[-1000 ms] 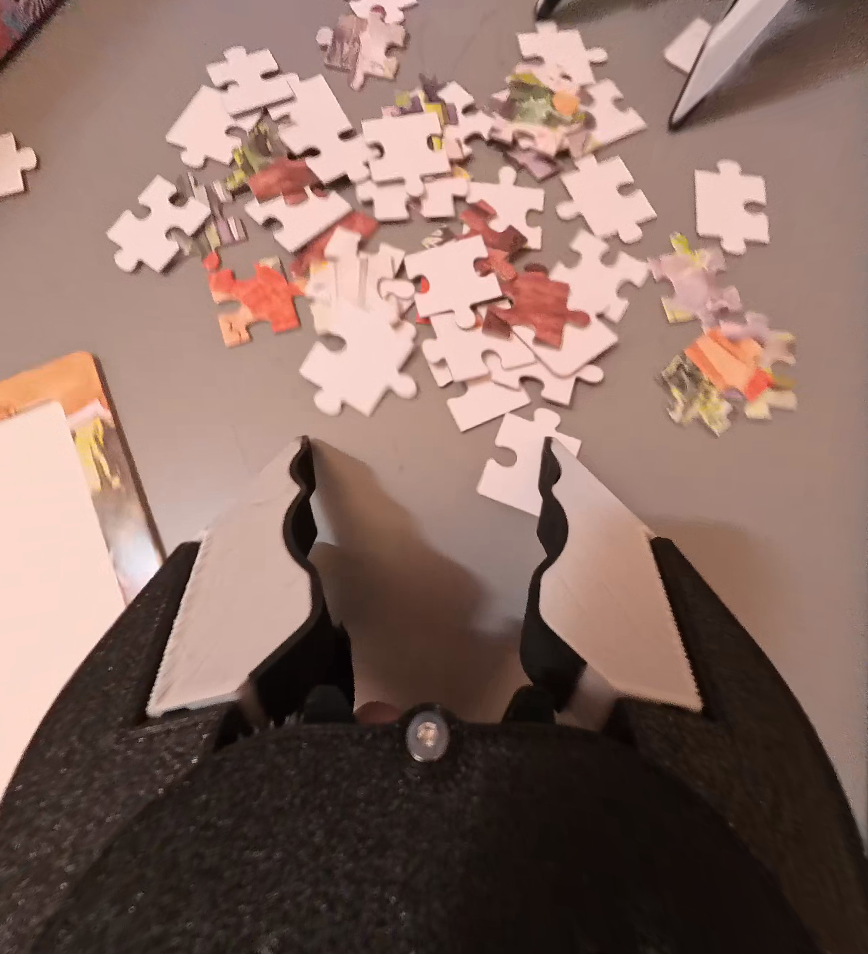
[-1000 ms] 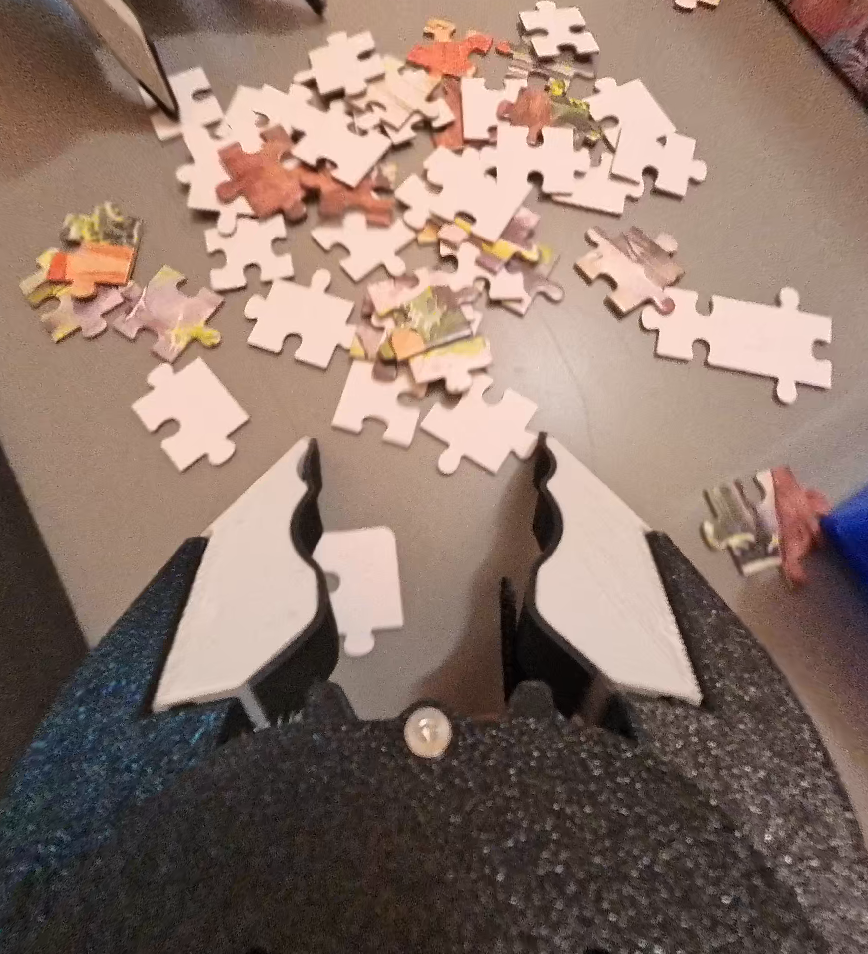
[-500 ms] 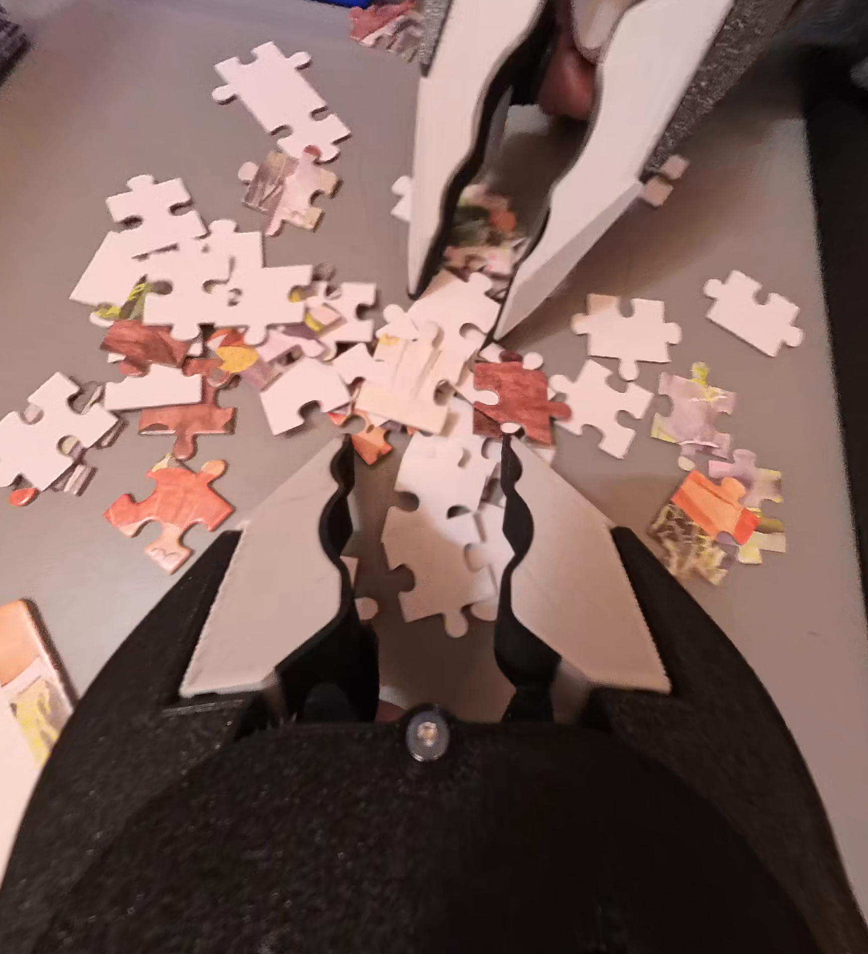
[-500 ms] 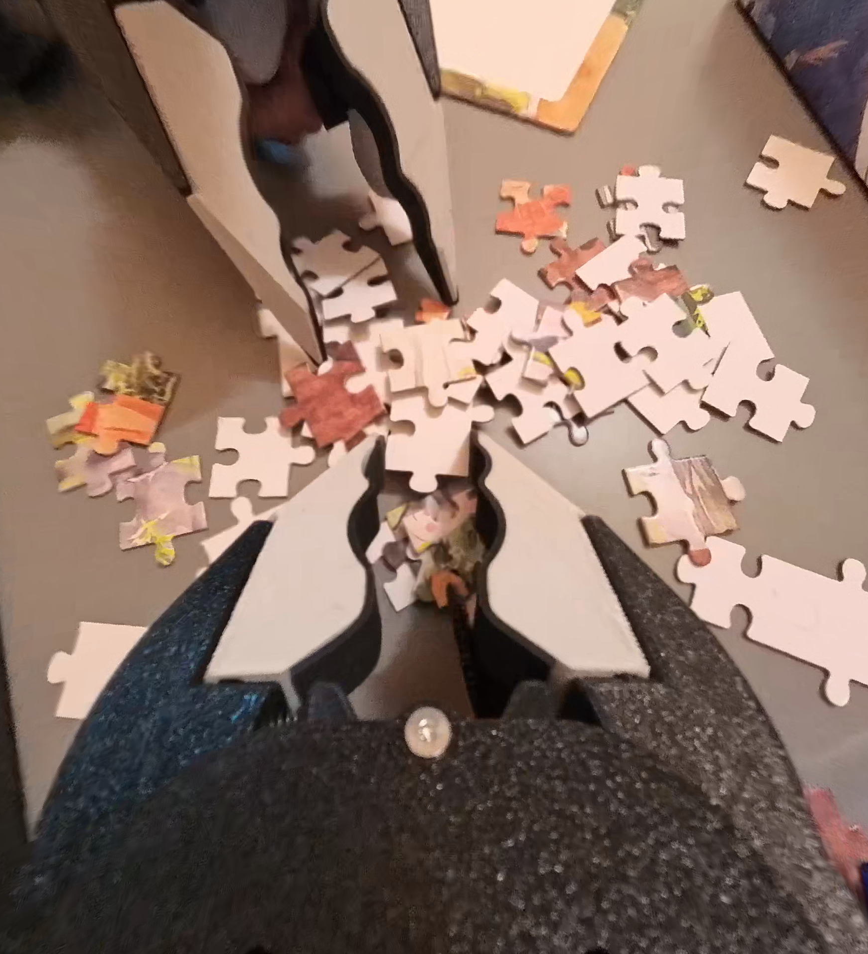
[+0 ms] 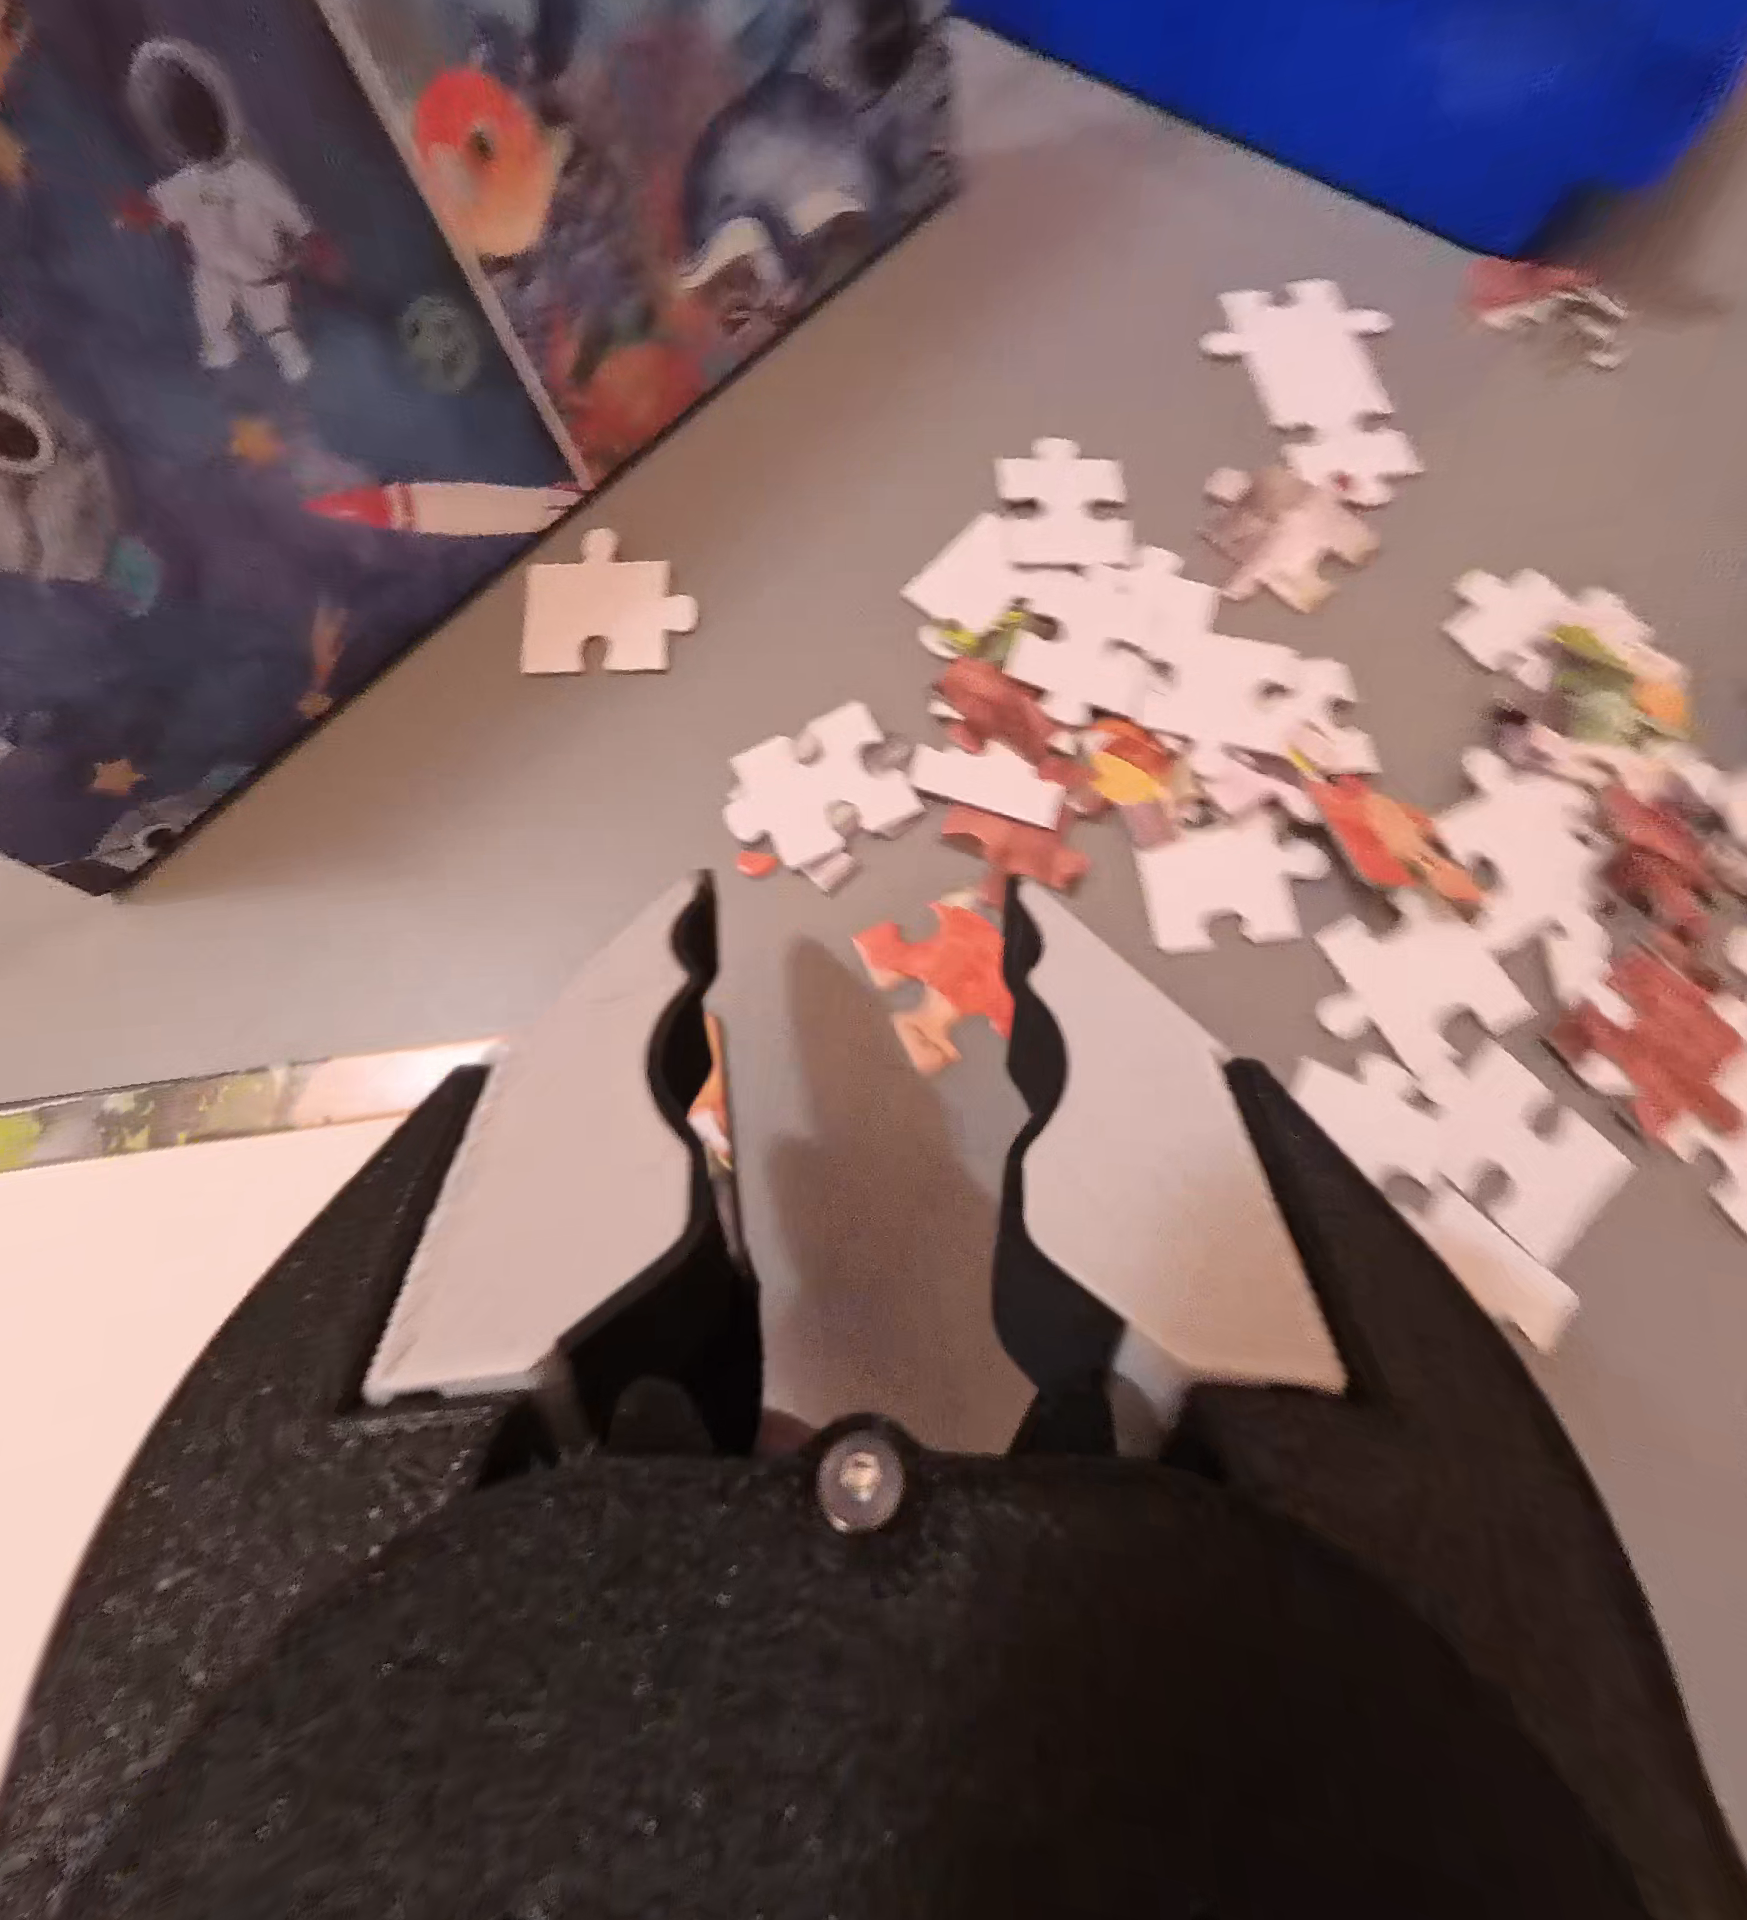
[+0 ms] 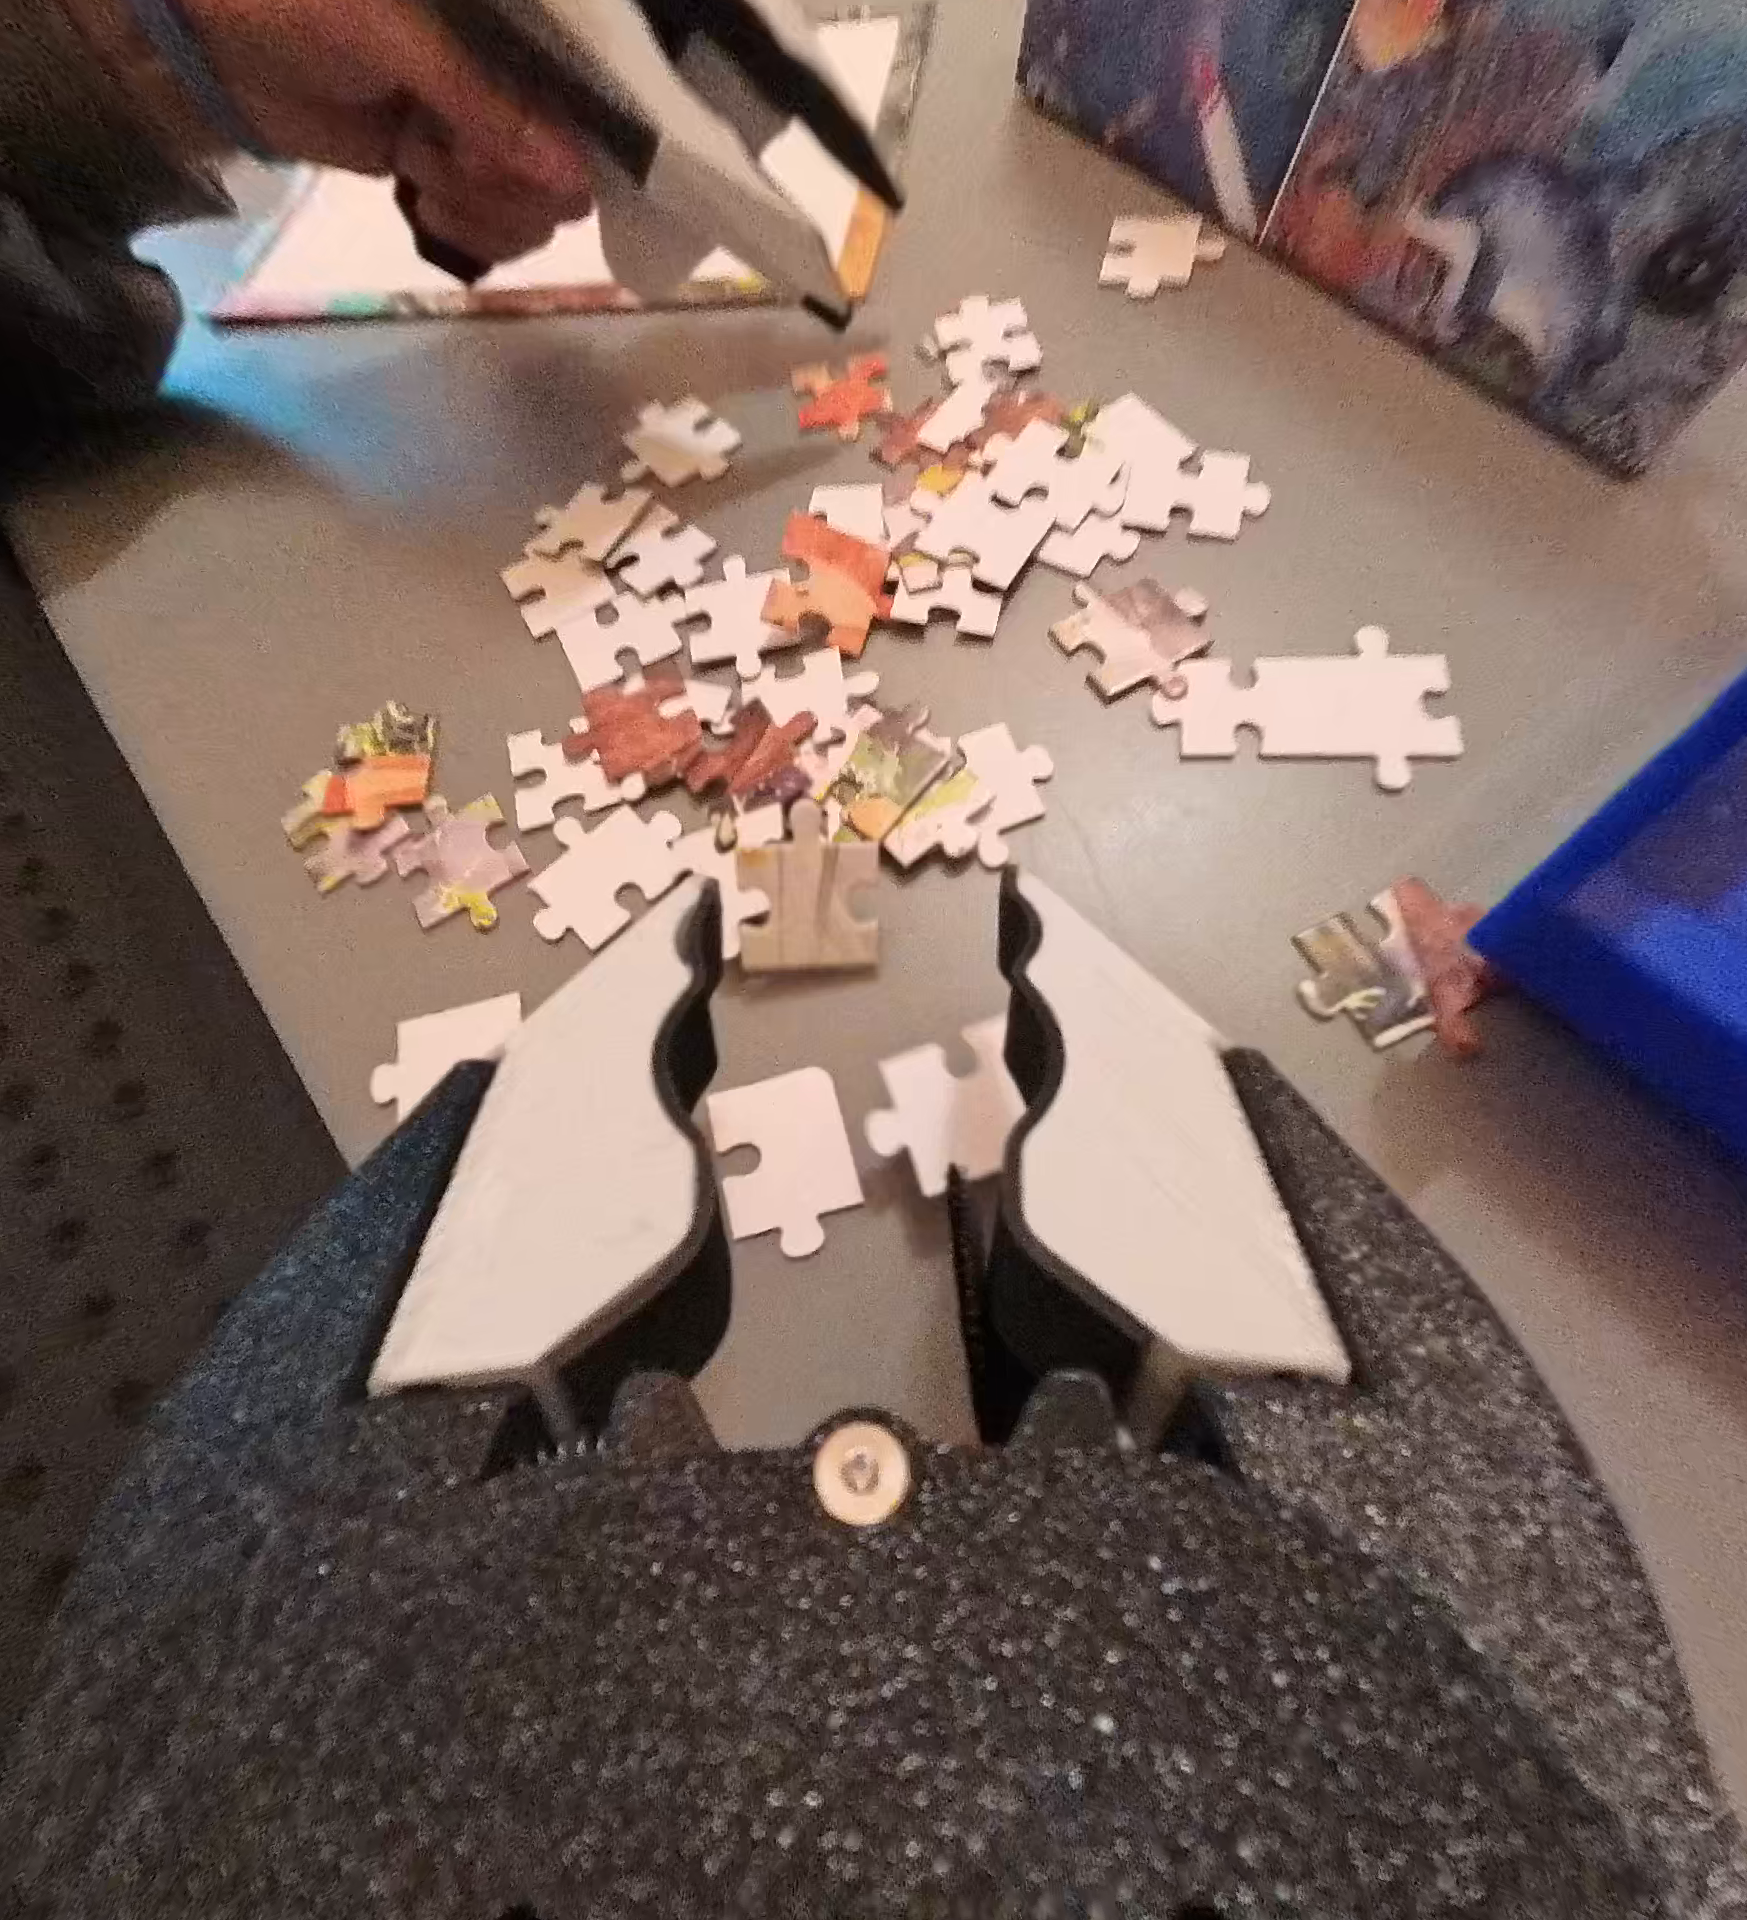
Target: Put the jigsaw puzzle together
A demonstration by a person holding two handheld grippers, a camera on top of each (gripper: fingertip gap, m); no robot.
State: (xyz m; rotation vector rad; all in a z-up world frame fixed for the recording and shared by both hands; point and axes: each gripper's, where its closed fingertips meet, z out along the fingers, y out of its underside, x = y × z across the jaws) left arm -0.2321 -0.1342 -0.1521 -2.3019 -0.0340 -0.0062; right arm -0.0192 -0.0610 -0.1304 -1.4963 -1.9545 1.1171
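Observation:
Loose jigsaw pieces (image 6: 848, 623) lie in a pile on the grey table, most white side up, some showing orange, brown and yellow-green print. My right gripper (image 6: 858, 899) is open and empty, low over the near edge of the pile. A tan piece (image 6: 812, 909) lies just beyond its tips and a white piece (image 6: 786, 1153) lies under the gap. My left gripper (image 5: 861, 899) is open and empty, left of the pile (image 5: 1264, 748), with an orange piece (image 5: 942, 977) by its right finger. The puzzle tray (image 5: 121, 1247) lies under its left finger. The left gripper also shows blurred in the right wrist view (image 6: 744, 177).
A puzzle box with a space picture (image 5: 173, 416) stands behind the tray; it also shows in the right wrist view (image 6: 1471, 156). A blue bin (image 6: 1679, 914) is at the right. A lone white piece (image 5: 604, 613) lies by the box. A dark perforated surface (image 6: 69, 935) borders the table. Tip to tip, the grippers are about 25 cm apart. My right gripper is the nearer one to the tan piece (image 6: 812, 909): about 5 cm, against 20 cm.
Both grippers have drawn back out of the pile and their jaws have opened wider. The left one has swung left toward the tray and box. Pieces in the pile have shifted.

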